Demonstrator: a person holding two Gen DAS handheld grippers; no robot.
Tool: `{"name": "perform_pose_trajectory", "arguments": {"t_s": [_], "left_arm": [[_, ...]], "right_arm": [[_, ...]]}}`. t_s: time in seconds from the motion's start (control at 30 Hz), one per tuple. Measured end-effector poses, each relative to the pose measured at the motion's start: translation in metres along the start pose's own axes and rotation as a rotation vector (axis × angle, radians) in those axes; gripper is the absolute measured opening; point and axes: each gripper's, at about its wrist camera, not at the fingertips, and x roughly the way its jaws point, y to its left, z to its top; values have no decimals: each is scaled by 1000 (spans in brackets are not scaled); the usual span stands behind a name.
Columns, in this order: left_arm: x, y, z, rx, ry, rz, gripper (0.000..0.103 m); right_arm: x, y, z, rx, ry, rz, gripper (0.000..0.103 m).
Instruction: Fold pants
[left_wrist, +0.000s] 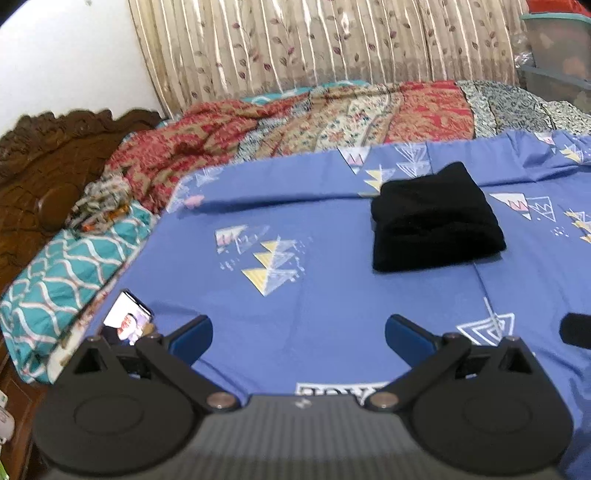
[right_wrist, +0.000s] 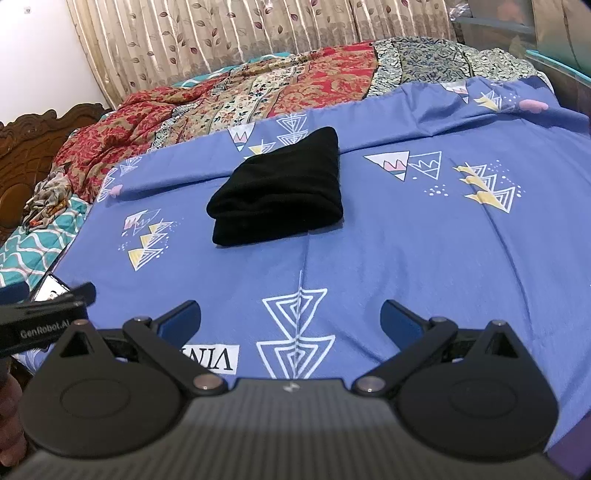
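i see my left claw (left_wrist: 298, 334) spread wide with nothing between its blue pads, hanging above the blue sheet (left_wrist: 325, 302) near the front edge of the bed. my right claw (right_wrist: 290, 319) is just as wide apart and holds nothing either; it hangs over a white triangle print and a "vinia" label on the same sheet.

the black pants (left_wrist: 436, 218) lie folded into a compact, thick bundle on the sheet, well ahead of both claws and touching neither. in the left wrist view the bundle sits ahead and to the right; in the right wrist view the pants (right_wrist: 279, 188) sit ahead and slightly left of centre, with the rounded fold facing me and stacked layers showing along that near edge.

behind the sheet a red and cream patterned blanket (left_wrist: 314, 122) is bunched across the far side of the bed, and a beige leaf-print curtain (left_wrist: 295, 40) hangs behind it. a teal pillow (left_wrist: 70, 273) with white wavy lines lies at the left, beside the carved wooden headboard (left_wrist: 40, 162). a phone (left_wrist: 127, 319) with a lit screen rests at the left edge of the sheet, just beyond my left claw's left finger. in the right wrist view part of the left claw's body, marked "genrobot.ai", shows at the left edge.
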Motion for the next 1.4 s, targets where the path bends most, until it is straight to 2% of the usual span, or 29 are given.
{"name": "perform_pose_trajectory", "arguments": {"t_s": [0.4,1.13,1.4], "left_arm": [[11,-11,-17,9,88,-44,103],[10,-17,-14,21,86,-39,103],[8,-18,-12,8,84,-83,103]], "right_arm": [[9,-6,-3,12,37,-36,103],[9,-12,0,-6,29,-49,103],[9,-13,-1,-4,34,-43,103]]}}
